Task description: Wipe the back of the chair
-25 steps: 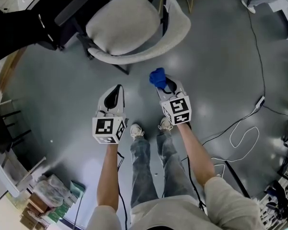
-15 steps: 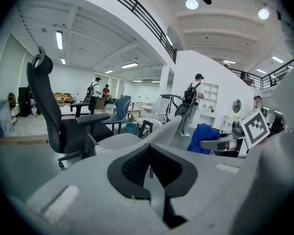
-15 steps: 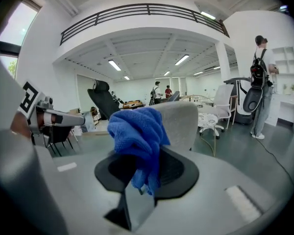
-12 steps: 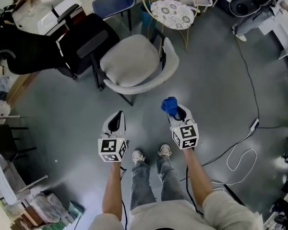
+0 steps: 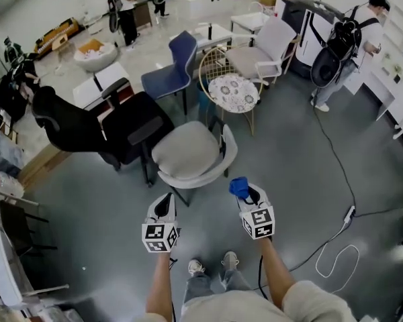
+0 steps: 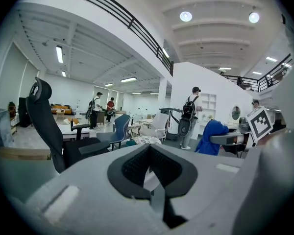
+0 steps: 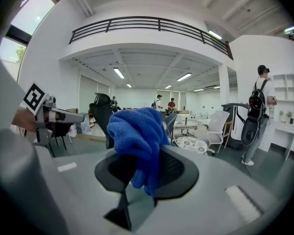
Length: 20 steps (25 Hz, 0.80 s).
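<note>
The right tool (image 5: 250, 197) clenches a blue cloth (image 5: 239, 186); the left tool (image 5: 163, 205) is closed and empty. This looks like the approach stage, and next the cloth needs bringing onto the chair back (image 5: 227, 154).

The blue cloth (image 7: 136, 131) is covering the gap between the right gripper's (image 7: 146, 174) jaws, so I'm not seeing its pinched end. Each gripper's own body is blocking the grey chair (image 5: 188, 154) from its view.

Left tongs (image 5: 165, 200) closed, empty; right tongs (image 5: 244, 193) clamping cloth (image 5: 238, 186); both pointed forward, level.
</note>
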Each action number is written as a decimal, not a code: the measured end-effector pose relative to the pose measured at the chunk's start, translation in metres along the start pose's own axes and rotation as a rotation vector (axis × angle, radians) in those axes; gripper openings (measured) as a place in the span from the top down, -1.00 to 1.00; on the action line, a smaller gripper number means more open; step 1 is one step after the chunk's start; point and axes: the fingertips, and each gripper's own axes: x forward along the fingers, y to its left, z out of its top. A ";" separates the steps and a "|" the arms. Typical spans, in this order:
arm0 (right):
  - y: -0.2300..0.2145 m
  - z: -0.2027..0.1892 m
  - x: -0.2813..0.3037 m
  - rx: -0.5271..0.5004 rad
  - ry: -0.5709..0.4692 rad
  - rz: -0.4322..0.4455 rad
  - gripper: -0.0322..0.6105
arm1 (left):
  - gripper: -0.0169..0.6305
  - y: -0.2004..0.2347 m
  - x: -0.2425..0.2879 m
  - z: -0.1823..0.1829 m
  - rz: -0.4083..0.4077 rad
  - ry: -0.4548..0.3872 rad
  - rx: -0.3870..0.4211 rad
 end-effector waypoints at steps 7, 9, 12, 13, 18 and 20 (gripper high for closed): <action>-0.010 0.059 -0.037 0.006 -0.065 -0.040 0.59 | 0.95 -0.003 -0.030 0.040 0.006 -0.024 0.025; -0.013 0.065 -0.045 0.013 -0.073 -0.049 0.59 | 0.94 -0.006 -0.036 0.046 0.007 -0.025 0.038; -0.015 0.070 -0.059 0.018 -0.079 -0.062 0.59 | 0.94 -0.009 -0.046 0.055 0.012 -0.035 0.040; -0.013 0.070 -0.063 0.016 -0.077 -0.064 0.59 | 0.94 -0.009 -0.050 0.056 0.014 -0.037 0.040; -0.018 0.070 -0.077 0.010 -0.083 -0.079 0.59 | 0.94 -0.011 -0.058 0.062 0.025 -0.058 0.038; -0.020 0.072 -0.077 0.016 -0.090 -0.082 0.59 | 0.95 -0.011 -0.057 0.067 0.028 -0.067 0.040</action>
